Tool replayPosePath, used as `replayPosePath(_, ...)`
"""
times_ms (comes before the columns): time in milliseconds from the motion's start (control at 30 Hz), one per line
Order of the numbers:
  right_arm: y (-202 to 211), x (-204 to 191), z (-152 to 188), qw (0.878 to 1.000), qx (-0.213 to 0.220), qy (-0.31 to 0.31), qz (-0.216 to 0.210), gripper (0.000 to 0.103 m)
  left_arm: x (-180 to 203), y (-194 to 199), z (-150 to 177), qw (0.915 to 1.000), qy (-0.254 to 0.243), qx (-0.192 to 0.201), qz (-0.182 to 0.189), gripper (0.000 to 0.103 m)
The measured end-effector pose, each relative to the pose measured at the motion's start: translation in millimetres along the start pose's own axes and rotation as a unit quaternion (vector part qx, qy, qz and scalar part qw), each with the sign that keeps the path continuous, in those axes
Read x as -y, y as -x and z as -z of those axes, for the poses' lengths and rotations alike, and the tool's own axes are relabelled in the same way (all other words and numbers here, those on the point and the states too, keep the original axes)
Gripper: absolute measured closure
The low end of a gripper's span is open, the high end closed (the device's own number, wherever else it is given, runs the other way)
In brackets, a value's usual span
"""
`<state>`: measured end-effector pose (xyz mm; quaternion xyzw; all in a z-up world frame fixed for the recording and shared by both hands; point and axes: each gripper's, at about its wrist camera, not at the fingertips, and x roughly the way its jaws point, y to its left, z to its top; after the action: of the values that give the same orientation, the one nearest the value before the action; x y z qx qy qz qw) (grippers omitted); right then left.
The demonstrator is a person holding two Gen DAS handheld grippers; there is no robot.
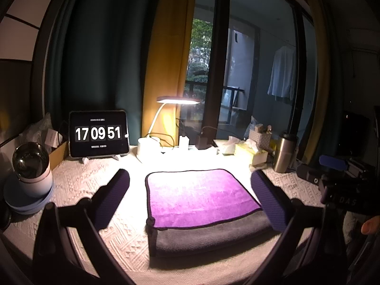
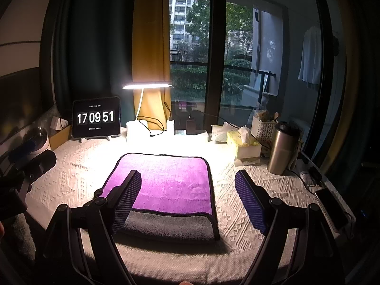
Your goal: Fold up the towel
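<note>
A towel [image 1: 201, 197], purple on top with a grey underside and dark trim, lies folded on the white textured table cover. A grey strip shows along its near edge. It also shows in the right wrist view [image 2: 171, 185]. My left gripper [image 1: 190, 199] is open and empty, above the towel, its fingers straddling the towel's width. My right gripper [image 2: 187, 199] is open and empty, above the towel's right near part, its left finger [image 2: 128, 197] over the towel and its right finger over the bare cover.
A tablet clock [image 1: 98, 134] stands at the back left, a lit desk lamp [image 1: 177, 101] at the back middle. A tissue box [image 2: 244, 144], basket [image 2: 263, 128] and steel tumbler [image 2: 282, 149] stand at the right. A phone [image 2: 332, 209] lies by the right edge. A round device [image 1: 32, 168] sits left.
</note>
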<state>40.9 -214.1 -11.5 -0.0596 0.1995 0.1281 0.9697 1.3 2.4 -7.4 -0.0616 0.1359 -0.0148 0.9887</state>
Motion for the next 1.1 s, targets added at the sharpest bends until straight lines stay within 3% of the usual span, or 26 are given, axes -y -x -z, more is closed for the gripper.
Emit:
replayPosePath(300, -10, 5, 4, 1.0, -0.011, -0.003, 0.0, 0.019, -2, -11, 2, 0.9999, 0.002, -0.013, 0.001, 0.001)
replayPosePath(733, -47, 21, 16, 0.999, -0.051, -0.011, 0.008, 0.019, -12, -54, 21, 0.9971, 0.01, -0.075, -0.013, 0.001)
replayPosePath(1100, -85, 32, 31, 0.995, -0.099, -0.006, 0.002, 0.02, -25, -96, 44, 0.9893, 0.017, -0.142, -0.029, 0.001)
